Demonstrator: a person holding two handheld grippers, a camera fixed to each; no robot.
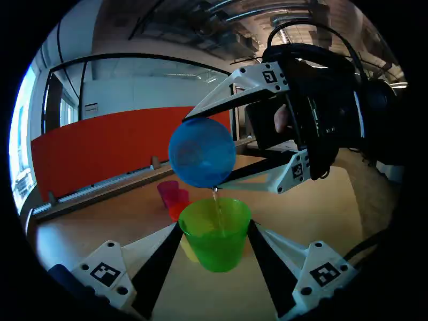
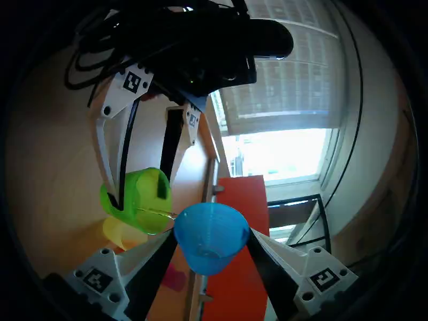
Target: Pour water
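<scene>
The pour looks to be in mid-course; the left hand-held gripper (image 1: 214, 230) is clamped on a green cup (image 1: 215, 243), one finger pressed to each side, and holds it upright a little above the worktop (image 1: 305, 214); the right hand-held gripper (image 1: 206, 152) is closed on a blue cup (image 1: 202, 152), which is tipped well over on its side just above the green one, its lip over the green rim; a thin stream of water (image 1: 216, 206) runs from that lip down into the green cup, so the transfer has begun but is not finished; in the right gripper view the blue cup's open mouth faces the camera and seems to hold only a little water low inside, which suggests that most of it is already out, though the level is hard to judge; how full the green cup is I cannot tell through its tinted wall; a yellow cup (image 1: 186, 250) stands on the worktop just behind the green one, with a pink cup (image 1: 167, 190) and an orange cup (image 1: 176, 210) farther back, all apart from the pouring; what is left, by my reckoning, is to let the last of the water run out, bring the blue cup back upright without drips landing on the worktop, and set both cups down.
</scene>
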